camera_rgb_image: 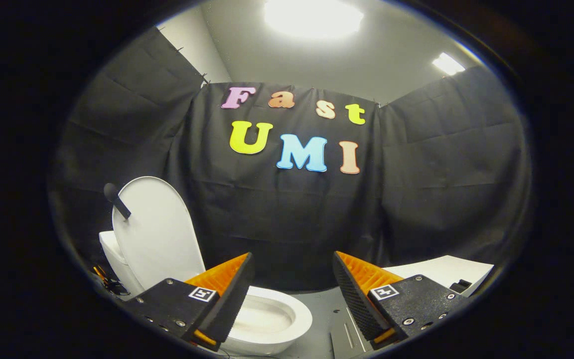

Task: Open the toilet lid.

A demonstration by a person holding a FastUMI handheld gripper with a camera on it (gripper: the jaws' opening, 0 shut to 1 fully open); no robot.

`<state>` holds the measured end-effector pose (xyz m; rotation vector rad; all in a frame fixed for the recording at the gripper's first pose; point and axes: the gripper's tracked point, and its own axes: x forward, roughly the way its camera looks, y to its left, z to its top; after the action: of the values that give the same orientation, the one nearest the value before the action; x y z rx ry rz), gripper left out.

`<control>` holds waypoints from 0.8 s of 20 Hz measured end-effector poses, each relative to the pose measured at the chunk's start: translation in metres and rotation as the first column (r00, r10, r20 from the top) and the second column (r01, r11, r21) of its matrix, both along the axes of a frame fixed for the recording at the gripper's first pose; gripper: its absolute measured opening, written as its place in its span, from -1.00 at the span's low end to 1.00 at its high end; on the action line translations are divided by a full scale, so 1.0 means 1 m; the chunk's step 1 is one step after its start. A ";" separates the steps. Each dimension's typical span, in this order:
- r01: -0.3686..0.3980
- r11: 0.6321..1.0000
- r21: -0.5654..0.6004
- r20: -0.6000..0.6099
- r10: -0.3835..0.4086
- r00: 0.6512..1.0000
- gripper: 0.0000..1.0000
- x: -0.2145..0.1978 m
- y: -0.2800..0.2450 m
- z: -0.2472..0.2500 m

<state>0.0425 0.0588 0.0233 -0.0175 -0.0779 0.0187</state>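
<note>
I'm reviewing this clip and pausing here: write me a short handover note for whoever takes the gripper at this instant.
Gripper: open, fingers spread wide, holding nothing and touching nothing.
Toilet lid: already raised, standing upright against the cistern, beyond and to the side of one finger. A dark handle sticks out near the lid's top edge.
Toilet bowl: uncovered, just ahead of the fingers and partly behind one of them.
Done: the lid looks fully open.
Left: probably nothing but confirming that the lid stands on its own and drawing the gripper away.

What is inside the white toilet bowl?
The white toilet bowl looks empty, smooth white inside. One finger of the open tongs covers its near side. The raised white oval lid stands behind.
</note>
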 end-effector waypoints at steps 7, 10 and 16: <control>-0.008 1.000 -0.027 -0.040 0.007 0.999 0.90 0.002 0.002 -0.034; 0.003 1.000 -0.027 -0.064 -0.005 0.998 0.90 0.001 -0.003 -0.040; -0.008 0.998 -0.067 -0.097 0.001 0.995 0.90 0.005 0.010 -0.055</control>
<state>0.0478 0.0686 -0.0314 -0.0841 0.0196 0.0264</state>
